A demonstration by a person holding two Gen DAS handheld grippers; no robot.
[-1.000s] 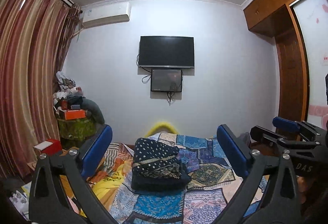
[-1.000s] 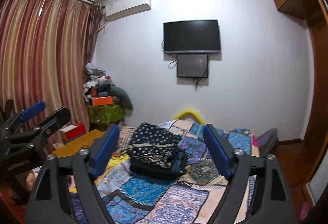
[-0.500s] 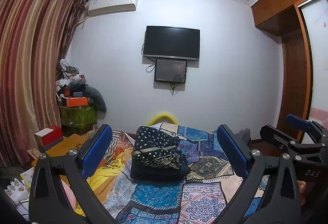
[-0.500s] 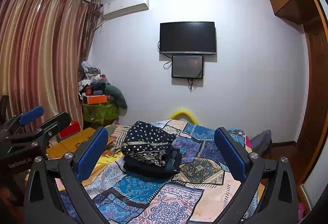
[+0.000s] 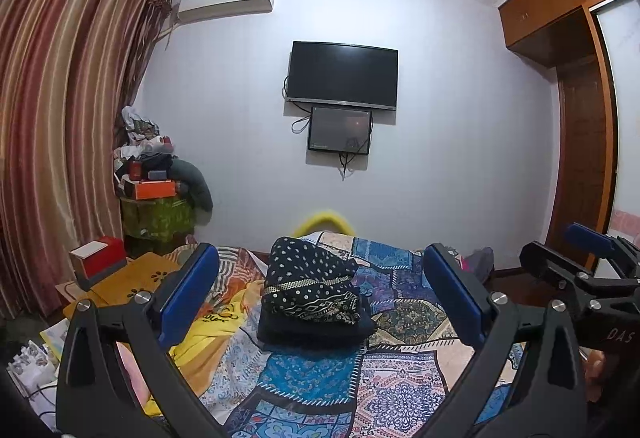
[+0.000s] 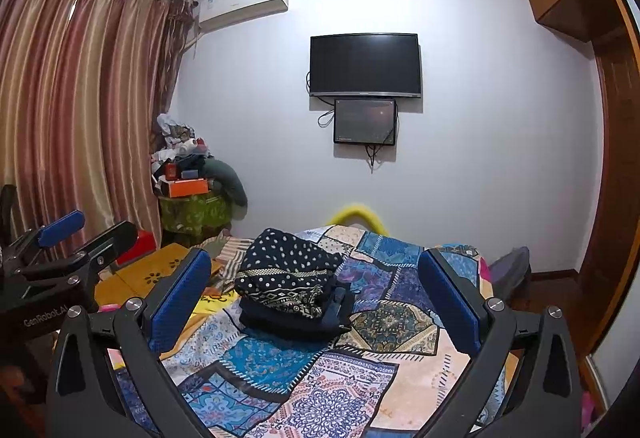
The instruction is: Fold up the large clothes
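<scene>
left gripper point(image 5: 320, 290) spread, empty | right gripper point(image 6: 316, 288) spread, empty | folded clothes point(image 5: 312, 294) mid-bedspread point(image 5: 400, 378)

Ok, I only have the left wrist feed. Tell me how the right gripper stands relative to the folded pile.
Observer: The right gripper is open and empty. The folded pile shows between its fingers, farther along the bed, untouched.
Operator: Read out any marking on the left gripper's body.
Observer: Seen side-on from the right wrist, the left gripper carries the lettering GenRobot.AI.
</scene>
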